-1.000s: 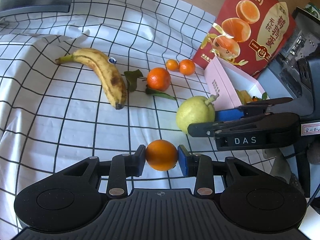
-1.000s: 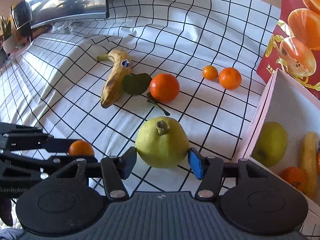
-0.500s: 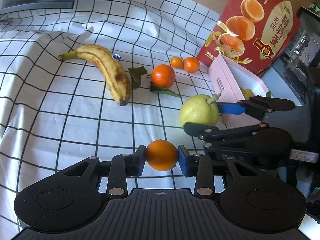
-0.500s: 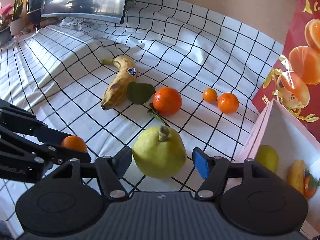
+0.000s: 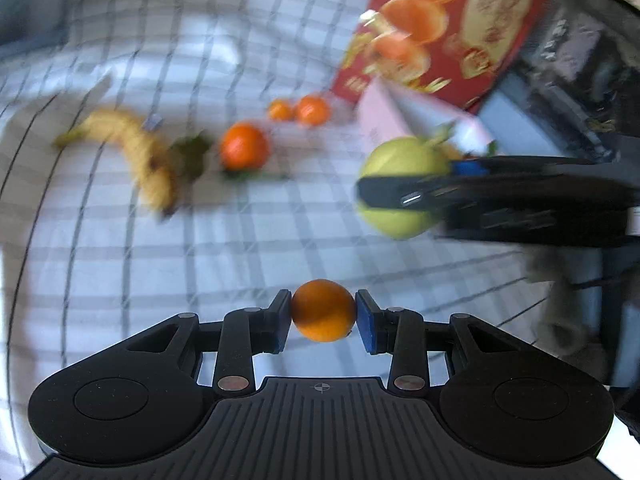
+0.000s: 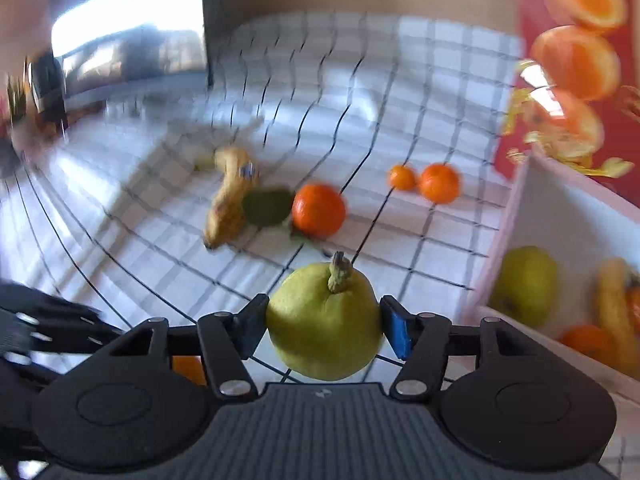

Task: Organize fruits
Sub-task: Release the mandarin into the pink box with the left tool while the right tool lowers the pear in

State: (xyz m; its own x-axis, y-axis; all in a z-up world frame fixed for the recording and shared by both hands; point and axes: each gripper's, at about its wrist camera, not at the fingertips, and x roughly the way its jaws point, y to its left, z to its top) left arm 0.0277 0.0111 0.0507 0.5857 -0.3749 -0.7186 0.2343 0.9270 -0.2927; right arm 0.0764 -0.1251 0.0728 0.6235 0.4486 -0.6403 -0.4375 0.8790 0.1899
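My left gripper (image 5: 323,316) is shut on a small orange (image 5: 323,315) and holds it above the checked cloth. My right gripper (image 6: 323,326) is shut on a green pear (image 6: 324,326), lifted off the cloth; the pear also shows in the left wrist view (image 5: 400,160) beside the pink box (image 5: 384,116). On the cloth lie a banana (image 6: 228,200), a leafy orange (image 6: 318,210) and two small oranges (image 6: 424,180). The open pink box (image 6: 560,200) at the right holds a green fruit (image 6: 526,284), a yellow fruit and an orange.
A red gift bag (image 5: 448,28) printed with oranges stands behind the box. A monitor (image 6: 132,40) stands at the far left edge of the cloth. Dark equipment (image 5: 580,60) sits to the right of the box. Both views are motion-blurred.
Both grippers have risen and swung toward the pink box, each still holding its fruit. The pear has left the cloth. The fruits on the cloth have not moved.
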